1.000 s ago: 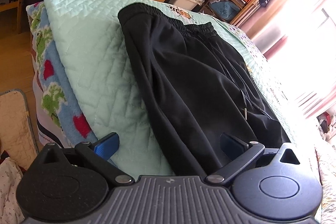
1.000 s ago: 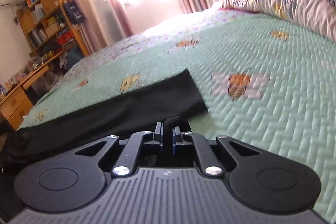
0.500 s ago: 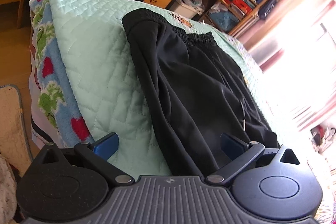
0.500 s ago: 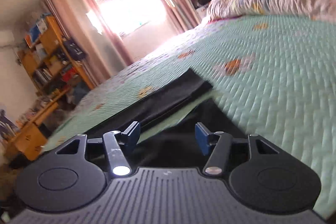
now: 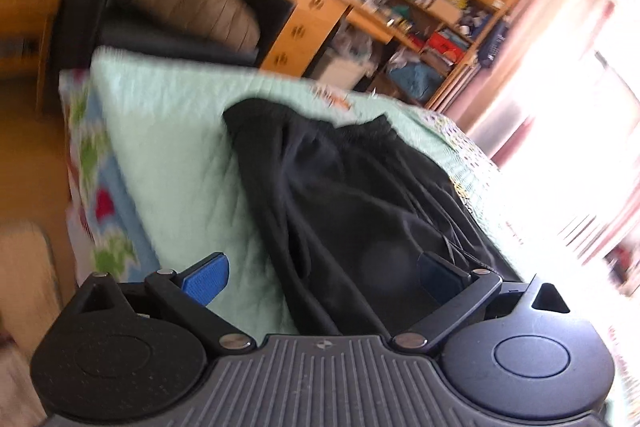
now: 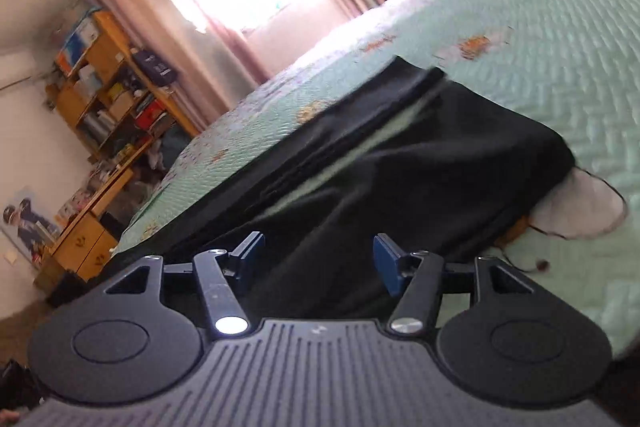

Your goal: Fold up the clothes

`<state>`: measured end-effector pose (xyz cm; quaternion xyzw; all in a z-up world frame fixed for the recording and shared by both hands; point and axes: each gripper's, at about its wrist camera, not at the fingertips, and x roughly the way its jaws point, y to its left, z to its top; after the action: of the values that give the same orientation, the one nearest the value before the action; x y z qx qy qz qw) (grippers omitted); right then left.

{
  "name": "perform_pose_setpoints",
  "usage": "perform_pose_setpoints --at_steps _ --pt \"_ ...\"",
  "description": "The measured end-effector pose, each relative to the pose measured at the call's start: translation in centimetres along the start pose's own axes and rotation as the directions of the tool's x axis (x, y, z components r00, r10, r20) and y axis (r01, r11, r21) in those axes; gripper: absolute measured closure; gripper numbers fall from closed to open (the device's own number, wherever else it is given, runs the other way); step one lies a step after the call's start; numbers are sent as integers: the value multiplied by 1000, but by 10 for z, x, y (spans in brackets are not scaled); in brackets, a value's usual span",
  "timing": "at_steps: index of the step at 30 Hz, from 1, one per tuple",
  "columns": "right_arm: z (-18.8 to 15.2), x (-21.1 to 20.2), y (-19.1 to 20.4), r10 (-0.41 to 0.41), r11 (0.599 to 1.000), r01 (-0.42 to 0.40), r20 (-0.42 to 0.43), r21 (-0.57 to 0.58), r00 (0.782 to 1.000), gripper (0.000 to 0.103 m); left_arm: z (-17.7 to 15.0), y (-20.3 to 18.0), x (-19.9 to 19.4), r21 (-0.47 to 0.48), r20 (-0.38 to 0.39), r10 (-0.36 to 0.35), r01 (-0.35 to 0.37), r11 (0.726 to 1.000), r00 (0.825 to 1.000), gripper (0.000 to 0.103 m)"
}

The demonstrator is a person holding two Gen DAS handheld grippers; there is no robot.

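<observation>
Now the bed [image 6: 560, 39] fills most of both views, its mint quilted cover running from the lower right up toward the bright window at the top. Across it lie the black trousers [image 5: 352, 211]: in the left wrist view the waistband sits at centre and the cloth runs down to the lower middle of the frame; in the right wrist view the legs stretch from lower centre toward the upper right, one laid partly over the other with a strip of quilt showing between.

I judge I am between folds, with the legs brought together lengthwise. My right hand-held gripper [image 6: 318, 259] is opening, nothing pinched, cloth lying below it. My left hand-held gripper [image 5: 320, 277] stands wide, also empty, above the trousers.

Next I should need fresh pinches at the leg ends and a carry toward the waistband.
</observation>
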<state>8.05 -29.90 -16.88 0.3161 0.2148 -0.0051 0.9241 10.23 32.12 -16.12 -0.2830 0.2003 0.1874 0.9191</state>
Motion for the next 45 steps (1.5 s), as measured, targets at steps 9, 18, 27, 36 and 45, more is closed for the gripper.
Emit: perform_pose_setpoints --at_steps 9,18,27,36,45 --pt "-20 76 55 -3 978 -31 -160 -208 987 33 -50 -82 33 371 -144 50 7 929 988 2" --pt "12 30 1 -350 902 351 51 -252 935 30 -40 -74 4 430 10 35 -36 902 999 1" --pt "56 153 13 -433 810 414 52 -416 900 9 -61 -150 6 454 -121 -67 116 884 990 1" --pt "33 185 8 -484 746 447 59 -493 873 0 -89 -165 8 513 -182 -31 122 850 983 1" --pt "36 193 9 -483 746 445 57 -495 874 0 -86 -168 8 441 -215 14 84 894 977 1"
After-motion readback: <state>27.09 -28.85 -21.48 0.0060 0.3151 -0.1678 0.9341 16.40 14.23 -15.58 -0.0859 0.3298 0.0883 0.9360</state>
